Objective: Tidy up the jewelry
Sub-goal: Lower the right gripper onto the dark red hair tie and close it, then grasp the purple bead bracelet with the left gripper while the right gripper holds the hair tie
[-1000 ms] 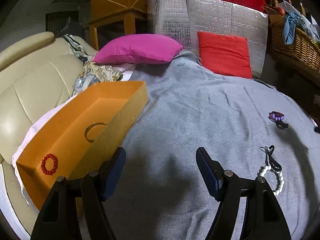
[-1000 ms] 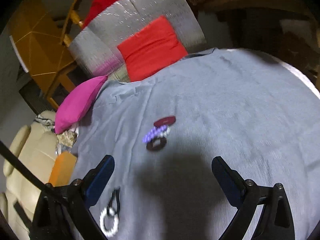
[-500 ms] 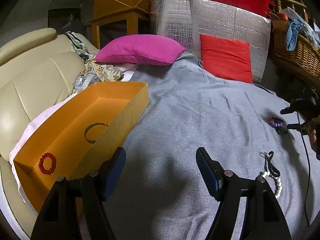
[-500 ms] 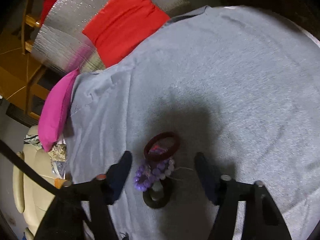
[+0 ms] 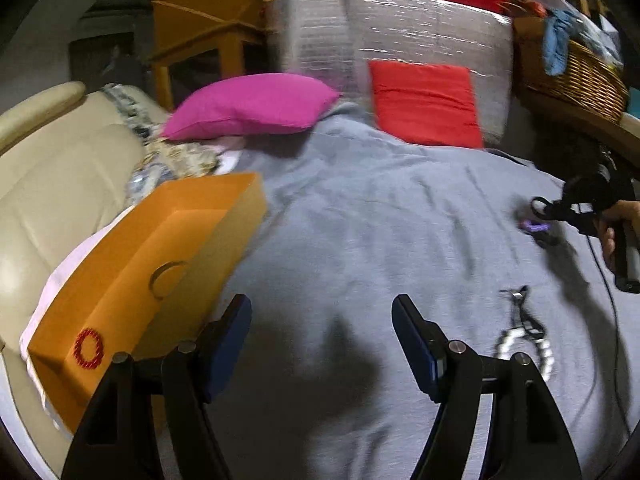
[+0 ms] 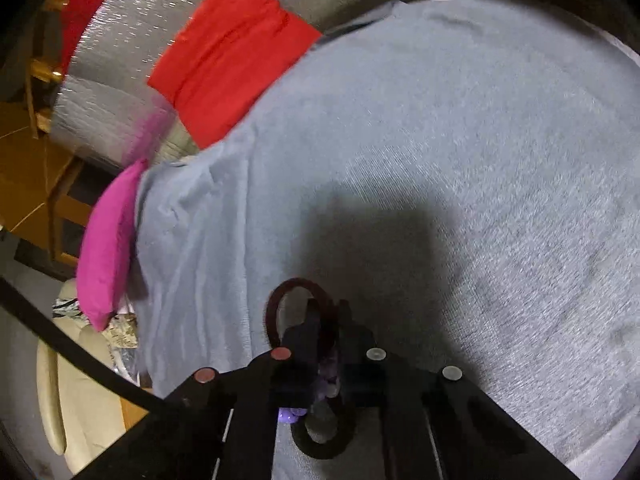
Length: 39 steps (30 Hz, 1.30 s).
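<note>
Right gripper (image 6: 326, 320): its jaws have just been closing and now sit clenched on the cluster of hair ties and purple bead bracelet (image 6: 290, 414). The maroon hair tie (image 6: 276, 308) loops out past the fingertips; a black hair tie (image 6: 324, 446) lies under the jaws. A second ago the same cluster lay loose on the grey blanket (image 6: 460, 140), well ahead of wide-open jaws; the gripper has since dropped onto it. Which pieces are really pinched is hard to tell: dark and blurred.

Left gripper (image 5: 322, 326): released, nothing between its jaws, hovering over the blanket as before.

Near right of it: white bead bracelet (image 5: 524, 344) with a black cord, untouched on the blanket. Near left: orange box (image 5: 192, 216) holding a red bead bracelet (image 5: 88, 349).

Farther right in the left view, a hand (image 5: 616, 228) holds the right gripper at the cluster.

Judgement: grasp made; lift and carry to the box is next. A mixed clump may shed a piece.
</note>
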Available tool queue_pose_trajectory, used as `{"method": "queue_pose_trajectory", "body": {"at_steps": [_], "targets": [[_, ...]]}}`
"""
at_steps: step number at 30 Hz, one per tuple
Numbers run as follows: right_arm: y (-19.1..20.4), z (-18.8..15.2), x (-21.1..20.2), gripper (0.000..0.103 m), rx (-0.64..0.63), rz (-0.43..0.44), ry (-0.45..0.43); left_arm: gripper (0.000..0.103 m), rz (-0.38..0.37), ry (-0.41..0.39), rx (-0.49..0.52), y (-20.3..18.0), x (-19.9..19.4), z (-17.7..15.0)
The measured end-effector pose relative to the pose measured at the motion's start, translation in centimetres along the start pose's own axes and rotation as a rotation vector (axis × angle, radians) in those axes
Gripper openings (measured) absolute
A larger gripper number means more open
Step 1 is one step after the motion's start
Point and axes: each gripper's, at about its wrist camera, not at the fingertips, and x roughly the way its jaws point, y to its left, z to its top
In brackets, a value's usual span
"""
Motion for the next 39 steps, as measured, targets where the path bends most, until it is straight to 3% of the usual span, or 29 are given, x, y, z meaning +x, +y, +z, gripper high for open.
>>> {"method": "queue_pose_trajectory", "body": {"at_steps": [2,4,7,10,13,16,21,27,29,31,34,39], "targets": [[-0.5,0.0,-0.7,0.008,-0.009,0.016,-0.019,0.073,-0.06,0.027,0.01,-1.3,0.6,1.3],[-1.2,-0.1,-1.5,0.008,-0.023,0.023,-0.036,0.073,-0.18,0.107,0.0,-3.2,2.4,2.9],[-2.4,-0.5,-2.8,0.008,-0.053,0.025,-0.063,0.073,-0.297,0.199,-0.001,-6.4,5.2,4.8],[-4.1,-1.5,-4.4,0.008,-0.064,0.046,-0.092,0.073,-0.359,0.24,0.049,-10.4,7.4,6.6],[-5.5,-2.8,-5.5,0.008,-0.085,0.062,-0.107,0.073,-0.454,0.308,0.018,-14.5,10.2,8.8],[-6.7,-3.6,-6.0,0.008,-0.079,0.086,-0.114,0.073,-0.492,0.384,0.004,-17.5,13.2,10.2],[-6.6,-3.2,-6.8,0.008,-0.081,0.13,-0.135,0.073,-0.475,0.458,0.026,-21.2,16.6,10.9],[-6.2,-3.1,-7.0,0.008,-0.097,0.177,-0.134,0.072,-0.39,0.499,0.092,-23.7,19.3,11.5],[-6.4,-3.0,-7.0,0.008,-0.088,0.189,-0.133,0.062,-0.363,0.514,0.108,-24.3,19.8,11.6],[-6.5,-2.9,-7.0,0.008,-0.081,0.196,-0.134,0.033,-0.359,0.541,0.112,-24.6,20.6,11.5],[-6.7,-2.8,-7.3,0.008,-0.076,0.203,-0.14,0.009,-0.344,0.552,0.104,-24.5,20.8,11.3],[-7.0,-2.7,-7.3,0.008,-0.066,0.204,-0.146,0.009,-0.368,0.539,0.064,-23.0,20.2,11.4]]}}
